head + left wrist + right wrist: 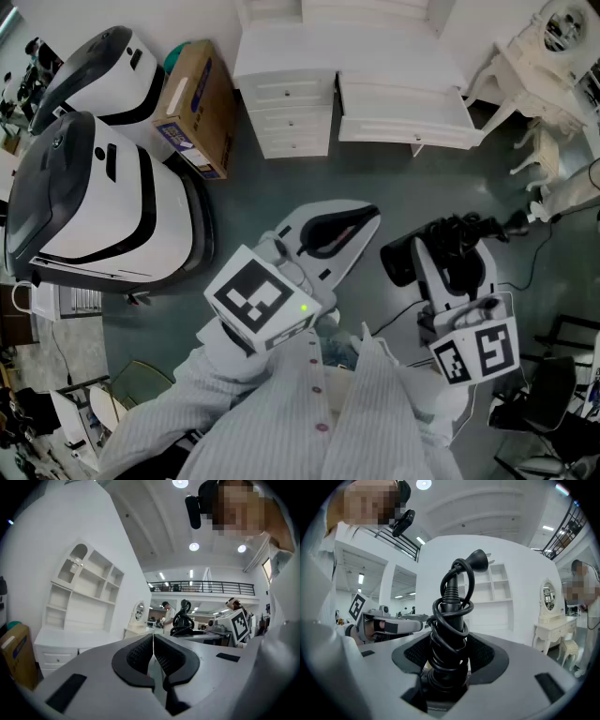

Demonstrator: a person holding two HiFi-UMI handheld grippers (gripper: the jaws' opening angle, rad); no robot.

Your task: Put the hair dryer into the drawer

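Right gripper [449, 656] clamped wide on hair dryer [450, 620], well short of the drawer [405, 129].
R gripper view only: cord coiled round dryer btwn the pads, plug [480, 559] on top. Head view only: drawer pulled open, bare floor [281, 187] btwn it & both grippers; box [197, 108] well left of drawer, vanity table [548, 56] near its right edge. Left gripper [153, 656] has jaws together, nothing btwn them.

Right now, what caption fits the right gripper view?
Right gripper shut on the cord-wrapped hair dryer, white shelves behind.
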